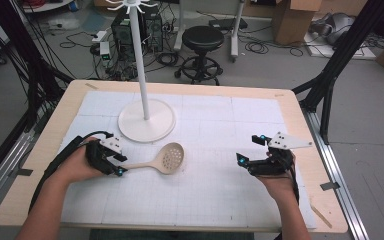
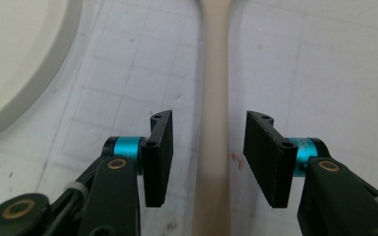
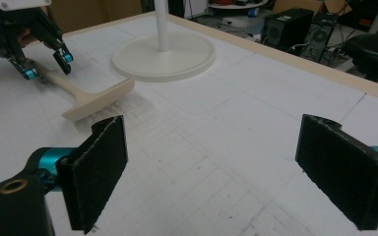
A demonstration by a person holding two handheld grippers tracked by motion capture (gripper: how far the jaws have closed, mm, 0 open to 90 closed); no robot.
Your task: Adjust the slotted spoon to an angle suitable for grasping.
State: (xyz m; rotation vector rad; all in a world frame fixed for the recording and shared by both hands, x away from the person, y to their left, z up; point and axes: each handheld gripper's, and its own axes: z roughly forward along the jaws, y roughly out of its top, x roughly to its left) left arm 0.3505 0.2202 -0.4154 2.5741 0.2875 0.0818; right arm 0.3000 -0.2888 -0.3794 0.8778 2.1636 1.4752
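Slotted spoon [image 1: 166, 159]: lies flat on the counter [image 1: 220, 190] at frame centre, below the white stand [image 1: 146, 120]. Left gripper [image 1: 114, 164]: jaws spread astride its handle, not pinching. Right gripper [image 1: 250, 150]: jaws spread wide, holding nothing.

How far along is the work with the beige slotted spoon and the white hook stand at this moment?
Nothing looks done: the beige plastic slotted spoon lies flat on the white gridded mat, beside the white hook stand. In hand: the left gripper straddles the spoon's handle, fingers clear of it on both sides, no grip. The right gripper waits open over bare mat. Left, probably: gripping, lifting and hanging the spoon.
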